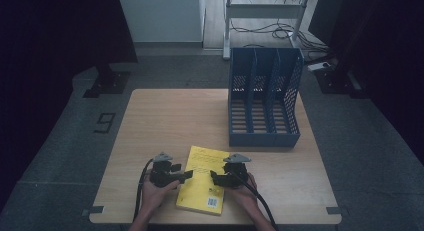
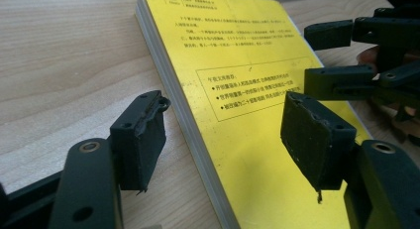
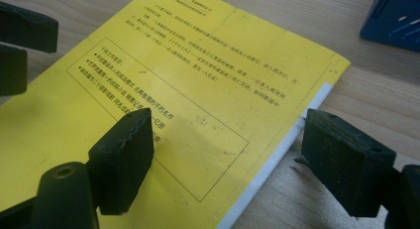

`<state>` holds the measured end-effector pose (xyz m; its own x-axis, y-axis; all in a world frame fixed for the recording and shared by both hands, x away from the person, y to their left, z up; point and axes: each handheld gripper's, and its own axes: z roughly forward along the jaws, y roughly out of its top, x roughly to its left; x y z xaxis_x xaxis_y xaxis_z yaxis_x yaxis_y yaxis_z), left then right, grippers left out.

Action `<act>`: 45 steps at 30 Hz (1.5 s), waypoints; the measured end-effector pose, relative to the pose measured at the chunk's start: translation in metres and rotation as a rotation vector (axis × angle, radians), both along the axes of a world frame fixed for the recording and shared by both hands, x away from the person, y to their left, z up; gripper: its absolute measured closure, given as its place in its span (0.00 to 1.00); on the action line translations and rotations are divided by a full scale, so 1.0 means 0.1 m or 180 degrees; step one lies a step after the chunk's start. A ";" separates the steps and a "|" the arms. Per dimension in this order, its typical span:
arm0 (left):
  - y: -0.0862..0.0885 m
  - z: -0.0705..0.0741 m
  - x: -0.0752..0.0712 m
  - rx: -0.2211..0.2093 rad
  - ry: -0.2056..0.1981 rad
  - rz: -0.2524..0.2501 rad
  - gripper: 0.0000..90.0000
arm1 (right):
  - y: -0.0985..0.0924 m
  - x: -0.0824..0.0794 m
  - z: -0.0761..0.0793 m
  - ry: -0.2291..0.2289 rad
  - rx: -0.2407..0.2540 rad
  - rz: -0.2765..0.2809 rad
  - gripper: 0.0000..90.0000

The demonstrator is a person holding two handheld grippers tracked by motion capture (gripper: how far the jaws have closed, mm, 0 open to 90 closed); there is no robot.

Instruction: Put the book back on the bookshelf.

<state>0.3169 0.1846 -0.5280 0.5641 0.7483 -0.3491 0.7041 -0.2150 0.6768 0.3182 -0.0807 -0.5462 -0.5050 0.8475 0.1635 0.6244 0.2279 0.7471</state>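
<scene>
Both tools, left tool [image 1: 186,175] and right tool [image 1: 214,177], hover level, jaws wide and gripping nothing, straddling opposite edges of the flat yellow book [image 1: 204,178].

Looks like a lab or recording room: lone wooden bench [image 1: 165,121] on grey floor [image 1: 60,141], dark curtains [image 1: 50,31] at both sides, loose cables [image 1: 270,28] under a metal frame [image 1: 262,11], top centre.

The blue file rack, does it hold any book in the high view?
No, the three slots of the blue file rack are empty; the yellow book lies flat on the table.
</scene>
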 end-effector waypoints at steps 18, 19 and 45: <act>-0.15 -0.11 0.05 0.0098 0.0098 -0.0039 0.35 | -0.02 -0.01 -0.02 -0.0026 0.0032 0.0004 0.23; -0.15 -0.11 0.05 0.0098 0.0098 -0.0039 0.35 | -0.02 -0.01 -0.02 -0.0026 0.0032 0.0004 0.23; -0.22 -0.03 -0.02 0.0131 -0.0009 0.0000 0.34 | -0.02 -0.02 -0.04 -0.0072 0.0070 -0.0017 0.23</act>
<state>0.3153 0.1629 -0.5310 0.5650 0.7620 -0.3165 0.7022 -0.2427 0.6693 0.3159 -0.0828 -0.5501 -0.5043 0.8465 0.1707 0.6085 0.2081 0.7658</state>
